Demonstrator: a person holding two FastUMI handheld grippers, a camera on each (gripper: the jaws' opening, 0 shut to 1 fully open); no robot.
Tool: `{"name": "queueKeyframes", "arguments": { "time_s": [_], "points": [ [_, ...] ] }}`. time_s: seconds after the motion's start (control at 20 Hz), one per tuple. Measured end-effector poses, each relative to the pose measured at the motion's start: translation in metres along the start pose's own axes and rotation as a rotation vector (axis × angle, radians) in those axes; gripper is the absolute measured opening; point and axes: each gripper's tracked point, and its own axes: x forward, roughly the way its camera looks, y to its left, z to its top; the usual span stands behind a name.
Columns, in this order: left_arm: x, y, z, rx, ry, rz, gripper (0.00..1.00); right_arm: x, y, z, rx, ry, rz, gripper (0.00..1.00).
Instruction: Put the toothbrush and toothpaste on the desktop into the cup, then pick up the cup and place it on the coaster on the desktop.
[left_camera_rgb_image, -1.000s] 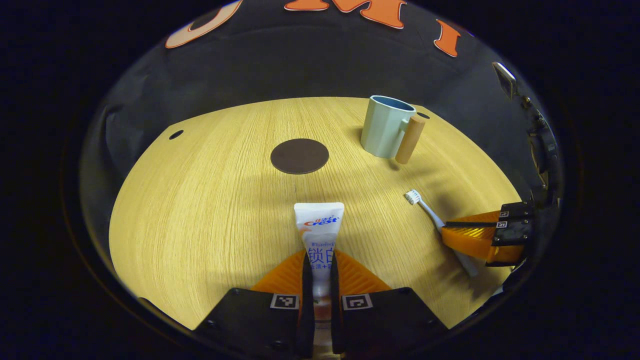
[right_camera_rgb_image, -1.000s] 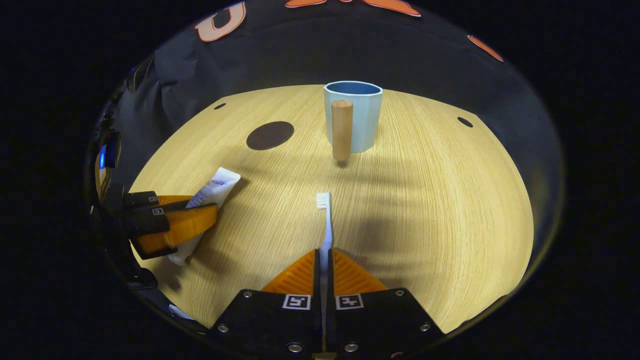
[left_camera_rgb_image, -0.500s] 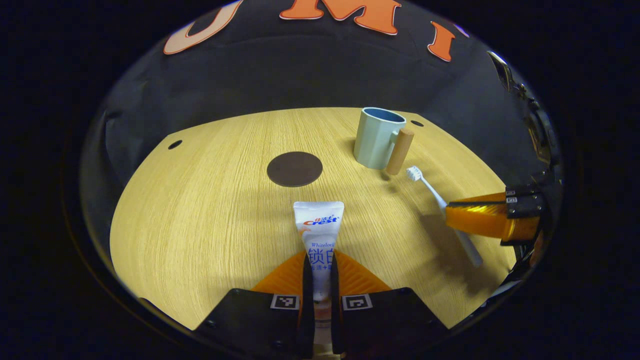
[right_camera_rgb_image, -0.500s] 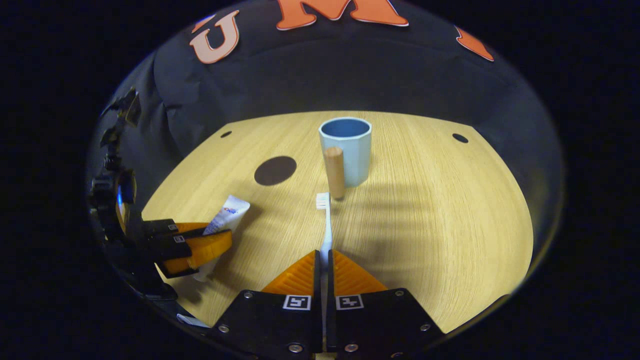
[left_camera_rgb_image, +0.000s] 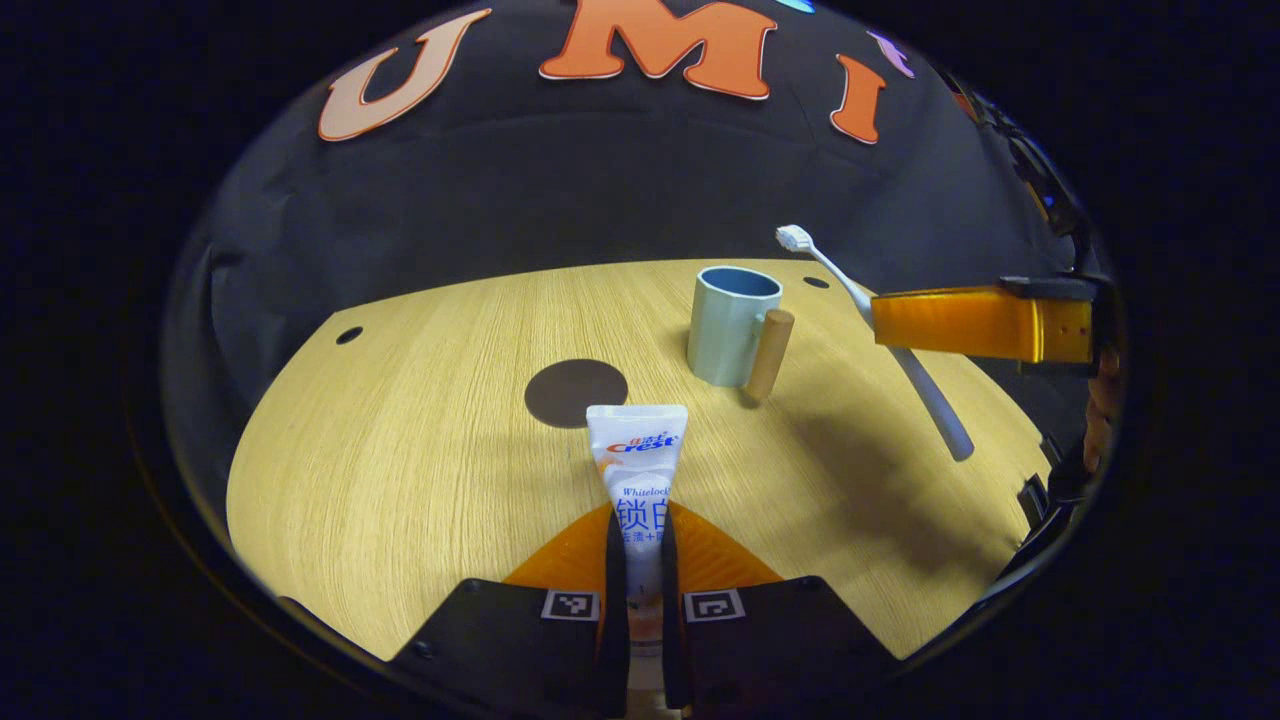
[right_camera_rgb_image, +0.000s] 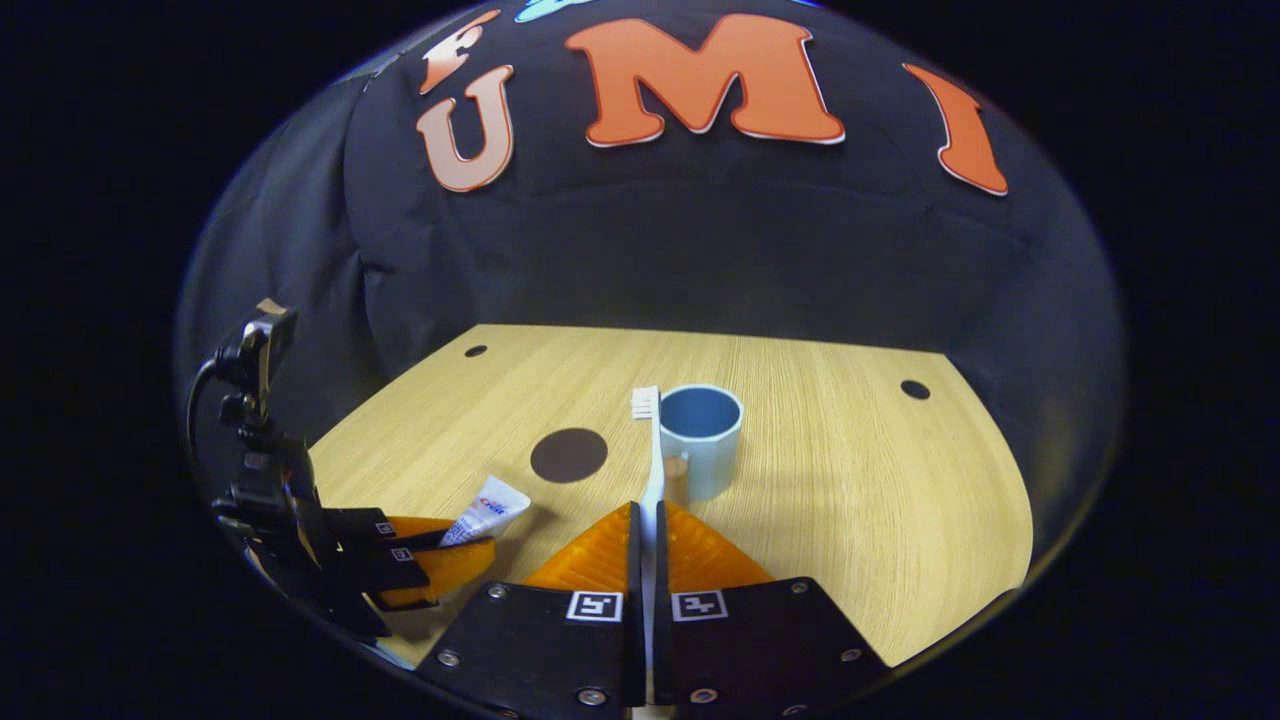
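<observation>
Wooden cup handle (right_camera_rgb_image: 676, 476) half hidden behind toothbrush (right_camera_rgb_image: 648, 455) clamped in right tongs (right_camera_rgb_image: 646, 530); left tongs (left_camera_rgb_image: 640, 545) grip toothpaste (left_camera_rgb_image: 637, 470).

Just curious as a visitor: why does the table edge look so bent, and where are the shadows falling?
Left gripper view: the fisheye lens bows the table edge; a broad soft shadow lies under the raised toothbrush, a smaller one beside the cup. Right gripper view: same bowing, sharp focus, faint shadow by the toothpaste.
</observation>
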Motion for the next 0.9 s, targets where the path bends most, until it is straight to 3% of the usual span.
{"name": "queueKeyframes", "arguments": {
  "time_s": [0.4, 0.65, 0.9],
  "points": [
    [-0.021, 0.003, 0.024, 0.031, -0.095, 0.013, 0.17, 0.01, -0.004, 0.063, -0.018, -0.175, 0.027, 0.04],
    [-0.024, 0.005, 0.029, 0.027, -0.136, 0.014, 0.17, 0.024, -0.004, 0.096, 0.046, -0.293, 0.086, 0.04],
    [-0.033, 0.007, 0.038, 0.025, -0.191, 0.033, 0.15, 0.037, -0.017, 0.139, 0.068, -0.457, 0.074, 0.03]
  ]
}}
